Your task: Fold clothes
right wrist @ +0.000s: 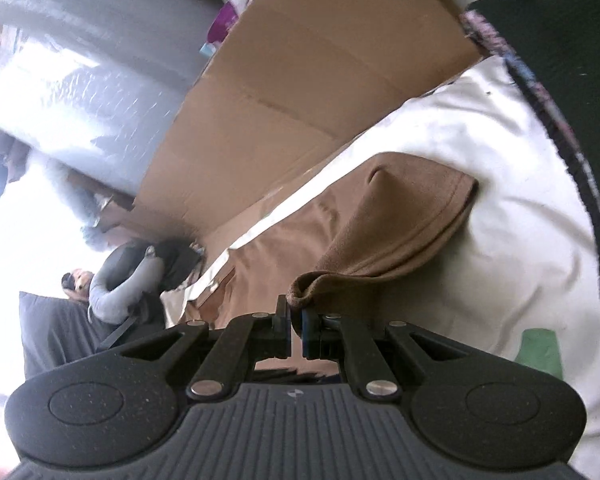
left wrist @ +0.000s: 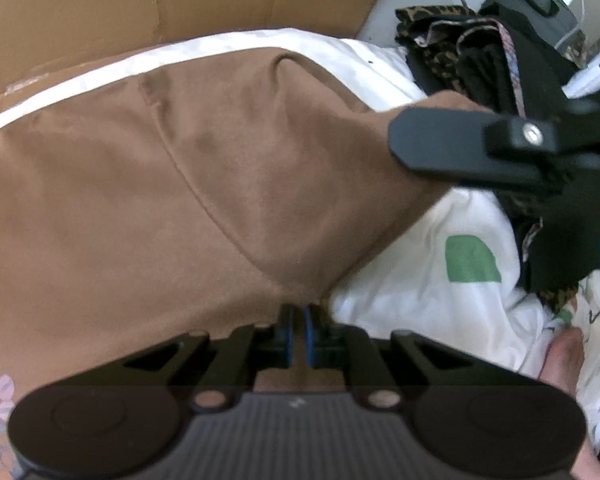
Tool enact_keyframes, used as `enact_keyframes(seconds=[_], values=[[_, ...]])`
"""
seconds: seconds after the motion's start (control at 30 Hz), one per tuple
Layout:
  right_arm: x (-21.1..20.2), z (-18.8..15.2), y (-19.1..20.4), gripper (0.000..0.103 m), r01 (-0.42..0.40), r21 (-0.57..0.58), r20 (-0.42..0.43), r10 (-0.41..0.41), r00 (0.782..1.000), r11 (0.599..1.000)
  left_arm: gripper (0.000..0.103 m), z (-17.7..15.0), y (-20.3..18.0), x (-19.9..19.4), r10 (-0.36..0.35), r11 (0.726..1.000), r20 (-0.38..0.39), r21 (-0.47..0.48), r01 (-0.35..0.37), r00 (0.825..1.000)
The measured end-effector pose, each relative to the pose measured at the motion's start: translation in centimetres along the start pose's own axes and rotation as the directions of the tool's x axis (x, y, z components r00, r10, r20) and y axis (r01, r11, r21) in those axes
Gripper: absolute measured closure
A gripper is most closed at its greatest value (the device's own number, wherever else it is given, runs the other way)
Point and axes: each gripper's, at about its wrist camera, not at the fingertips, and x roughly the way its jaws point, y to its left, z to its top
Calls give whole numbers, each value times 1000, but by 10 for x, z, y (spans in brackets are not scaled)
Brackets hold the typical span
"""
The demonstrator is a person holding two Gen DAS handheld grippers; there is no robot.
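Observation:
A brown garment (left wrist: pixel 160 184) lies spread over a white sheet (left wrist: pixel 420 280). My left gripper (left wrist: pixel 298 316) is shut on its near edge, pinching a fold of the brown cloth between blue pads. The right gripper (left wrist: pixel 404 140) shows in the left wrist view as a black finger at the garment's right corner. In the right wrist view my right gripper (right wrist: pixel 296 316) is shut on a hemmed corner of the brown garment (right wrist: pixel 400 224), which rises from the sheet in a taut fold.
A cardboard panel (left wrist: pixel 180 4) stands behind the sheet. A pile of dark and leopard-print clothes (left wrist: pixel 480 60) lies at the right. A grey wrapped roll (right wrist: pixel 92 72) lies beyond the cardboard panel (right wrist: pixel 300 80). A green patch (left wrist: pixel 472 260) marks the sheet.

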Motion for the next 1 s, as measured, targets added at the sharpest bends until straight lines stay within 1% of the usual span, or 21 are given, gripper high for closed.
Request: enact_keyframes(seconds=[0.2, 0.33, 0.47, 0.53, 0.57, 0.6, 0.7, 0.77, 0.8, 0.87, 0.9, 1.0], values=[[-1, -7, 0, 100, -29, 11, -31, 30, 999, 1000, 97, -4, 4, 0, -13, 999, 12, -50, 14, 1000], [1, -9, 0, 100, -49, 24, -51, 50, 997, 999, 97, -5, 9, -1, -32, 993, 18, -115, 34, 999], [4, -15, 4, 100, -45, 13, -70, 45, 997, 999, 97, -5, 12, -5, -47, 987, 13, -156, 48, 999], [3, -17, 6, 101, -42, 1, -73, 42, 996, 999, 92, -8, 18, -12, -78, 979, -6, -189, 76, 997], [3, -17, 6, 101, -39, -5, -73, 38, 997, 999, 85, -10, 20, -17, -92, 977, -13, -196, 88, 996], [3, -18, 7, 101, -35, -11, -73, 34, 997, 999, 82, -12, 23, -25, -91, 977, -15, -196, 86, 996], [3, -19, 11, 100, -25, -35, -72, 22, 997, 999, 79, -17, 35, -52, -62, 978, -10, -202, 59, 998], [5, -22, 15, 100, -18, -57, -75, 13, 997, 998, 76, -20, 42, -68, -45, 975, 16, -219, 48, 999], [7, -24, 16, 100, -13, -69, -79, 8, 997, 998, 71, -22, 45, -76, -37, 973, 29, -228, 43, 999], [11, -28, 20, 99, 0, -94, -96, -9, 995, 996, 64, -30, 53, -92, -15, 967, 62, -253, 30, 998], [13, -31, 22, 98, 6, -114, -106, -18, 994, 993, 63, -36, 56, -99, -4, 963, 78, -267, 25, 997], [17, -41, 27, 97, 22, -164, -133, -44, 990, 986, 63, -41, 63, -106, -11, 957, 93, -288, 37, 996]])
